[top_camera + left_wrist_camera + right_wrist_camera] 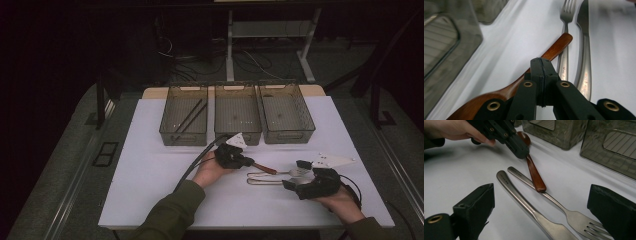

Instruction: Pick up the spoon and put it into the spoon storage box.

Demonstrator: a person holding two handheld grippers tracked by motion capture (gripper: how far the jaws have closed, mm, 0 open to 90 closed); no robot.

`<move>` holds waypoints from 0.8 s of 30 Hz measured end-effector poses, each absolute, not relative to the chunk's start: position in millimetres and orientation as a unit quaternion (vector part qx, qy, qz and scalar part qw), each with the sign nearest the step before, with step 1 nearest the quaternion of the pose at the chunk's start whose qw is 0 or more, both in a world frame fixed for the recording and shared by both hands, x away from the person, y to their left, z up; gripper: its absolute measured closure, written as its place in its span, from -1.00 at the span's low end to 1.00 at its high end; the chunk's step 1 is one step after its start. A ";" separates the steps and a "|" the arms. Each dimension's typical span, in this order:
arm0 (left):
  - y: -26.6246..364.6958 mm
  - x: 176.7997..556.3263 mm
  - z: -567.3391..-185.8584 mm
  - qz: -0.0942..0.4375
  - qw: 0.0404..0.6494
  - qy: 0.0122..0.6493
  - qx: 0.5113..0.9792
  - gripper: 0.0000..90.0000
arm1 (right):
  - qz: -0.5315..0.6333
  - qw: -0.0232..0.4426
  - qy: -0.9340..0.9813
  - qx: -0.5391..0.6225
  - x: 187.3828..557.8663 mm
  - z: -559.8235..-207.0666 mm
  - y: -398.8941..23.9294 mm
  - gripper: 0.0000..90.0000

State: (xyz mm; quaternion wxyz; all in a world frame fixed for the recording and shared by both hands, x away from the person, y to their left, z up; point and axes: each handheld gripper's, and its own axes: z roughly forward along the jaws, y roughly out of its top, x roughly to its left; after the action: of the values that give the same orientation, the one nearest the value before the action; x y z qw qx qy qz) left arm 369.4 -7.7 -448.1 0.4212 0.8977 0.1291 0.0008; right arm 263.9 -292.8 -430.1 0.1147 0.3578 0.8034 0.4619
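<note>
A brown wooden spoon (265, 168) (556, 46) (535, 173) lies on the white table, its handle end resting across a steel fork (567, 15) (574, 216). A steel knife (584, 50) (524, 202) lies beside the fork. My left gripper (251, 162) (541, 62) (521, 151) points down at the spoon's neck, and its jaws are pressed together with the spoon crossing under their tips. My right gripper (296, 174) (541, 195) stands open over the fork and knife, touching neither.
Three dark mesh bins stand side by side at the table's back: left (183, 112), middle (237, 112), right (286, 112). Dark chopsticks (192, 115) lie in the left bin. The white table top (150, 170) stretches out to the left of my left hand.
</note>
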 end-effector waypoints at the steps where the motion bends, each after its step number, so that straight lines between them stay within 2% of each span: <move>1: -10.0 369.5 -448.9 0.001 0.419 0.127 0.899 0.98 | 0.462 0.115 0.803 0.358 263.9 -430.1 -292.9 -0.85; 15: -33.8 382.2 -455.3 0.026 0.419 0.160 0.894 0.98 | 0.464 0.114 0.802 0.357 263.9 -429.8 -293.9 -0.85; 23: -26.8 381.2 -447.5 0.018 0.422 0.159 0.893 0.97 | 0.464 0.114 0.802 0.359 263.4 -429.9 -294.9 -0.85; 24: -24.5 380.4 -445.3 0.018 0.422 0.157 0.893 0.92 | 0.464 0.115 0.802 0.358 263.4 -430.1 -295.1 -0.85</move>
State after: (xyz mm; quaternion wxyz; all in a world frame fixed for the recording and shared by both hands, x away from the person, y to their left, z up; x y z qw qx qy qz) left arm 380.4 -24.5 -445.3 0.4222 0.8927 0.1567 0.0176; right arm 263.4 -295.1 -430.1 0.1146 0.3575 0.8022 0.4642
